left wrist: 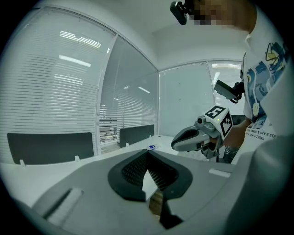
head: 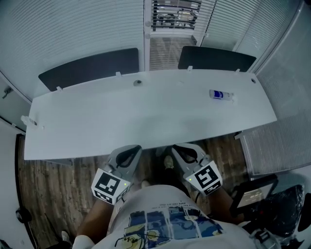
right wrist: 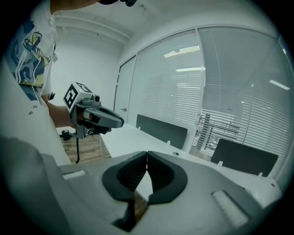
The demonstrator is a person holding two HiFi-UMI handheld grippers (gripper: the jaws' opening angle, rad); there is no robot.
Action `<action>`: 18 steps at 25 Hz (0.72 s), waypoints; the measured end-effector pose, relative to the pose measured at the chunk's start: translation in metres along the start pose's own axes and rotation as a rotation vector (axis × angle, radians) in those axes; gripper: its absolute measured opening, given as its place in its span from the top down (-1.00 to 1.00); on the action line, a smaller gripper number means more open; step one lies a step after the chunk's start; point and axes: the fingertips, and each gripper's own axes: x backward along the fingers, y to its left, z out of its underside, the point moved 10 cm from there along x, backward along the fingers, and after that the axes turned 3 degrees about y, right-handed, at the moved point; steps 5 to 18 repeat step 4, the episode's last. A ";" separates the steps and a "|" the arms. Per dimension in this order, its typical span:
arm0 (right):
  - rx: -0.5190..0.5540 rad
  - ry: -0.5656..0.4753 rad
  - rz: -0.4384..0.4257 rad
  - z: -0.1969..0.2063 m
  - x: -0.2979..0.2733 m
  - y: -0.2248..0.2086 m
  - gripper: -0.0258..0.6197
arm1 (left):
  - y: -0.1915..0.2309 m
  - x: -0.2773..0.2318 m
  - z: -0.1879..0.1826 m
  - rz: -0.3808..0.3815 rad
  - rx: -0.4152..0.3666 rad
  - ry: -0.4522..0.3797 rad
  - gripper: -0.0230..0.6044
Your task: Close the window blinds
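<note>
The window blinds hang behind the white desk. Most slats lie flat; one narrow section at the top centre has its slats turned apart, and things outside show through. That section also appears in the left gripper view and the right gripper view. My left gripper and right gripper hover side by side over the desk's near edge, close to the person's body, far from the blinds. Both are shut on nothing, with the dark pads meeting at the tips.
Two dark divider panels stand along the desk's far edge. A small white tube with a blue label lies at the desk's right. A black device on a stand sits at lower right, over wooden floor.
</note>
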 end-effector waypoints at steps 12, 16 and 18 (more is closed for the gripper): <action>-0.003 0.006 0.000 0.002 0.000 0.002 0.91 | -0.001 0.002 0.002 0.000 -0.002 0.011 0.91; -0.003 0.006 0.000 0.002 0.000 0.002 0.91 | -0.001 0.002 0.002 0.000 -0.002 0.011 0.91; -0.003 0.006 0.000 0.002 0.000 0.002 0.91 | -0.001 0.002 0.002 0.000 -0.002 0.011 0.91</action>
